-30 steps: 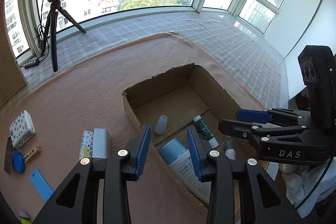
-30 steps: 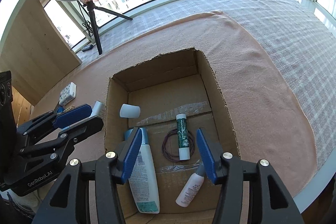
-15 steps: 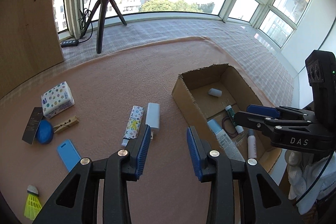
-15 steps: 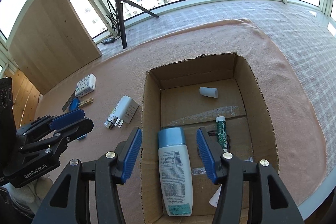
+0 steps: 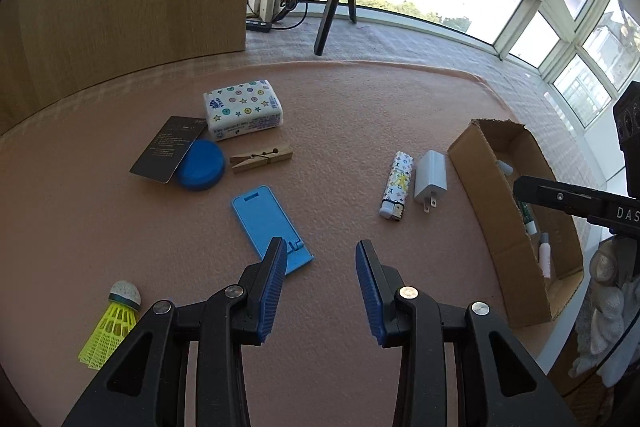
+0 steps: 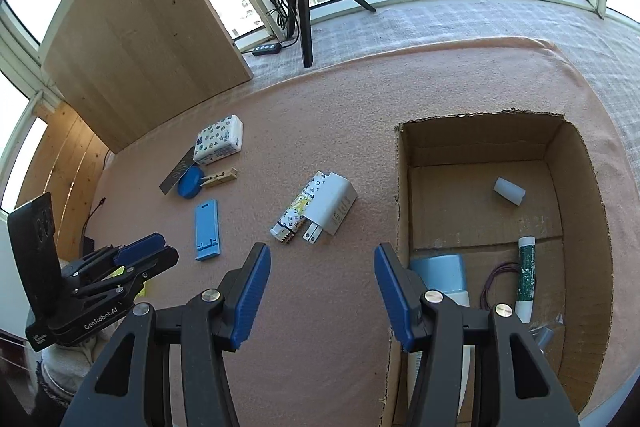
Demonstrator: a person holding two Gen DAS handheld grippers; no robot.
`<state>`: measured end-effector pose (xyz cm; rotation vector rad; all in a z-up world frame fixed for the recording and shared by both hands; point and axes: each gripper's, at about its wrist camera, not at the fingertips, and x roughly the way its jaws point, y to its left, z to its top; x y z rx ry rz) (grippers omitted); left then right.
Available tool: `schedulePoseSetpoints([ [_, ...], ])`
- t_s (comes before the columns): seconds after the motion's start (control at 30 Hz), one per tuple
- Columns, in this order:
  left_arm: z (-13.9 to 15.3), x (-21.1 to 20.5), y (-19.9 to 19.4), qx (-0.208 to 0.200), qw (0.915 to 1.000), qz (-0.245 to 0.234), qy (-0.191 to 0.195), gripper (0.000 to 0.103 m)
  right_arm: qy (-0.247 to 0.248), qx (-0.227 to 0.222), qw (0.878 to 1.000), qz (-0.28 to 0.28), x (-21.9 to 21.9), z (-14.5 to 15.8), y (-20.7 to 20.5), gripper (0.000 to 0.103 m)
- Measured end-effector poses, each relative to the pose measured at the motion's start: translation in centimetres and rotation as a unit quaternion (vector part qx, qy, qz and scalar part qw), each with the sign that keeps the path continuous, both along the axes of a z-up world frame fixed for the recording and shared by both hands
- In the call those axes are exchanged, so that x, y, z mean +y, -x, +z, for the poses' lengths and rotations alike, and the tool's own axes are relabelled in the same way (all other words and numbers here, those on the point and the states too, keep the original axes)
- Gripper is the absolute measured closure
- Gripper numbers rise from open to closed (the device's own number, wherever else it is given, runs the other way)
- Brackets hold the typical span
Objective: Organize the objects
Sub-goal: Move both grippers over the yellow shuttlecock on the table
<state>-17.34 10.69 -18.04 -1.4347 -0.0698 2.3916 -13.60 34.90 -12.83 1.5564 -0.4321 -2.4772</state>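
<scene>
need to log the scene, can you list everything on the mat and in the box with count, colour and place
cardboard box: 1, brown, mat's right
lotion bottle: 1, blue-white, in box
green tube: 1, in box
white cap: 1, in box
charger: 1, white, beside patterned lighter
phone stand: 1, blue, mat centre
clothespin: 1, wooden
blue lid: 1, by black card
tissue pack: 1, white
shuttlecock: 1, yellow
left gripper: open, empty
right gripper: open, empty
</scene>
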Motion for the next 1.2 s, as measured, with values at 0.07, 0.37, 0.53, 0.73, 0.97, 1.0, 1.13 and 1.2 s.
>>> schedulePoseSetpoints([
  [0.07, -0.2, -1.3, 0.2, -0.004, 0.9998, 0.018, -0.003, 0.064, 0.004, -0.001, 1.0, 0.009, -0.9, 0.0, 0.5, 0.053],
  [0.37, -0.4, -5.6, 1.5, -0.011, 0.9974, 0.07, -0.012, 0.064, 0.032, -0.013, 0.999, 0.041, -5.0, -0.9, 3.0, 0.053],
  [0.53, -1.0, -6.8, 2.6, -0.023, 0.9957, 0.087, -0.023, 0.064, 0.043, -0.022, 0.997, 0.058, -7.5, -1.6, 4.8, 0.053],
  [0.73, -0.4, -7.5, 1.3, -0.013, 0.9961, 0.084, -0.021, 0.064, 0.037, -0.039, 0.995, 0.084, -10.6, -3.3, 5.9, 0.053],
  [0.97, 1.6, -11.5, -2.6, 0.013, 0.9921, 0.124, -0.008, 0.064, 0.024, -0.057, 0.992, 0.11, -13.5, -5.2, 6.5, 0.053],
  [1.0, 1.6, -12.2, -3.2, 0.012, 0.9913, 0.131, -0.007, 0.064, 0.021, -0.06, 0.992, 0.113, -13.9, -5.4, 6.6, 0.053],
  [1.13, 1.0, -14.3, -5.3, 0.004, 0.9889, 0.148, -0.005, 0.064, 0.027, -0.068, 0.99, 0.117, -14.8, -6.1, 6.5, 0.053],
  [1.2, 0.5, -15.0, -6.1, 0.002, 0.9878, 0.155, -0.008, 0.064, 0.031, -0.072, 0.989, 0.122, -15.2, -6.2, 6.4, 0.053],
])
